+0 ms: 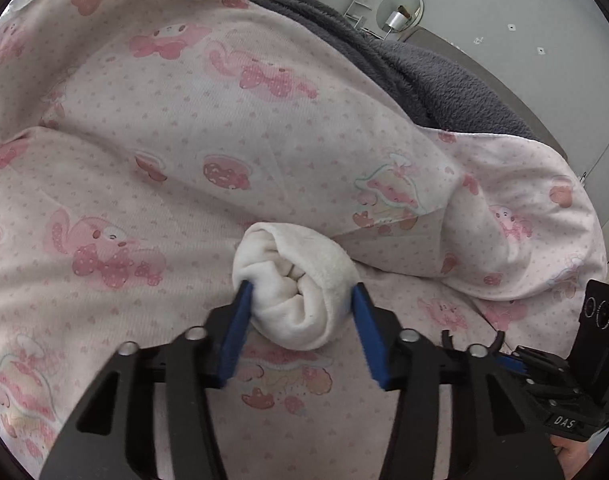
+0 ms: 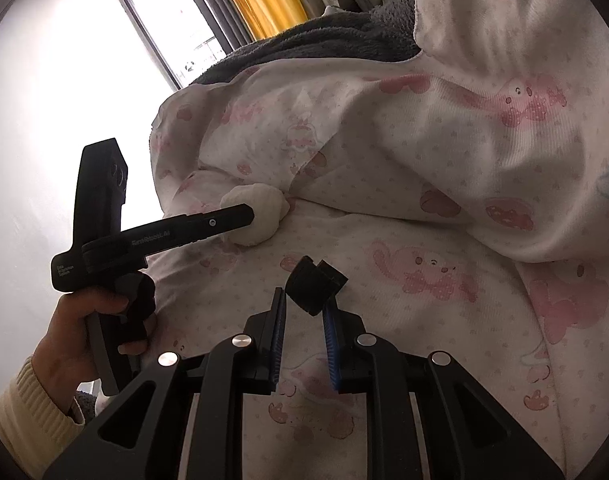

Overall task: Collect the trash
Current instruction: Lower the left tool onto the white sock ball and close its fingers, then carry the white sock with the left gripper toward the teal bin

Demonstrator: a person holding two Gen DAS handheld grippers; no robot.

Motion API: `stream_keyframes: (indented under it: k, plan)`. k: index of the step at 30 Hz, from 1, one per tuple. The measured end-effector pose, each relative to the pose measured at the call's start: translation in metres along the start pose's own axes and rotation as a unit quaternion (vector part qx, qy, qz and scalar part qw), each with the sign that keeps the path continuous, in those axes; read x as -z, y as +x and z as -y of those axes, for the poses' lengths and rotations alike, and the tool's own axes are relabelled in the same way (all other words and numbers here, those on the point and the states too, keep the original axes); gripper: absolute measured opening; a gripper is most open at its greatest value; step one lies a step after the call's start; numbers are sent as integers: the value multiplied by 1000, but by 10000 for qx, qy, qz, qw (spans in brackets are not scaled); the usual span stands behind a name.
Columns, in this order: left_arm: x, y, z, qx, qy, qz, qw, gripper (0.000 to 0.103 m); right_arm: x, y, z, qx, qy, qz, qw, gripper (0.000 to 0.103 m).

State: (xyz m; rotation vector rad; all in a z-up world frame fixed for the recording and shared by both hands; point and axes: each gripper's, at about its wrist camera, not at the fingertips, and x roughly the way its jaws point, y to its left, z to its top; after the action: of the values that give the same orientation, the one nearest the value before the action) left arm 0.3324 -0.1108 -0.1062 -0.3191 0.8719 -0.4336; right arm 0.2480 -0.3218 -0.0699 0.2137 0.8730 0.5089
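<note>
White sock roll (image 1: 294, 280) pinched by left gripper (image 1: 300, 300).

Your left gripper (image 1: 298, 294) is matte black with two blue pads (image 1: 235, 334) on its fingers and round silver screws on the linkage arms. Your right gripper (image 2: 304, 300) is built the same, black frame, ribbed blue pads, silver screws. Seen from the right wrist, the left tool has a pistol handle, small white lettering along its side and a black camera block on top. Your left hand (image 2: 70, 332) wears a cream ribbed sleeve (image 2: 28, 416).
</note>
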Motion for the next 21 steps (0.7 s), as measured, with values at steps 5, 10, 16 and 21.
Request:
stream_keyframes:
  k: [5,10,16,21]
  plan:
    - [1,-4,2,-21,160,31,9999,37,-3,0,0,39,-12,57,10000,19]
    - [4,-17,10,-101,570,60,9983,35,-9,2,-9,18,-36,130,9999,19]
    - [12,-37,15,-150,1001,101,9948,34,-21,8,-30,-53,-110,164,9998,18]
    - [16,-57,15,-165,1174,210,9927,34,-30,15,-52,-119,-211,179,9995,18]
